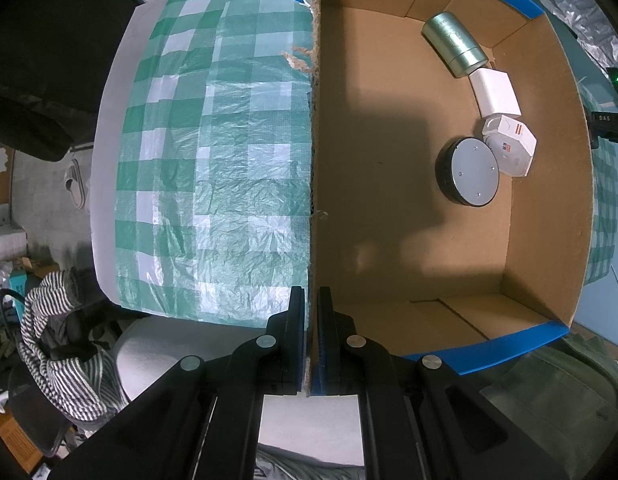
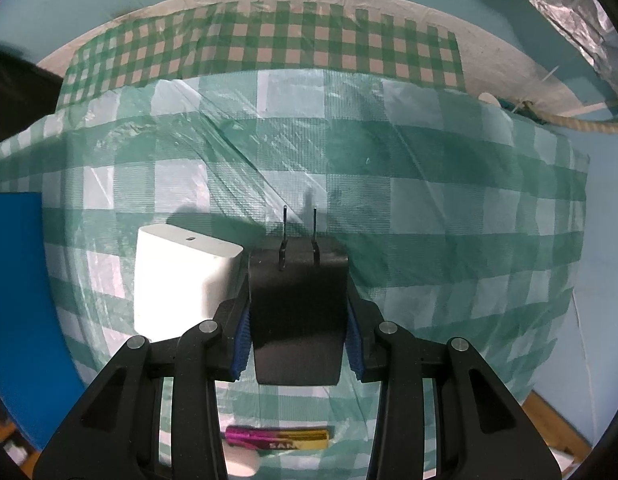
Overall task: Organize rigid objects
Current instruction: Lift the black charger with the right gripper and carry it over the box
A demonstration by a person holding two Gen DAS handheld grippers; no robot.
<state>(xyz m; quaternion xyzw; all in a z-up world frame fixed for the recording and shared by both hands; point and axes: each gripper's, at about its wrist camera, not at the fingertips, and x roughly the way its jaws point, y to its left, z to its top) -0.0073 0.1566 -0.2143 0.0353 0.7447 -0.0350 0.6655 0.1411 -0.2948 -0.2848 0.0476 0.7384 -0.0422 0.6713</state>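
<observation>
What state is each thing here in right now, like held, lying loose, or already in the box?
Left gripper: shut on the cardboard box wall.
Cardboard box: open-topped, wall pinched.
Metal tin: in box, on its side.
Round black disc: in box, flat.
White square box: in box.
Right gripper: shut on the black plug adapter.
Black plug adapter: gripped, prongs pointing away.
White charger block: loose on the tablecloth.

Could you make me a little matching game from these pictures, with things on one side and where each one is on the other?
Things:
1. black plug adapter
2. silver cylinder
3. white block
4. battery

Places:
A. inside the cardboard box
B. lying on the checked cloth, below the tongs
C. between the right tongs
D. standing on the cloth beside the adapter

Pairs: 1-C, 2-A, 3-D, 4-B
</observation>
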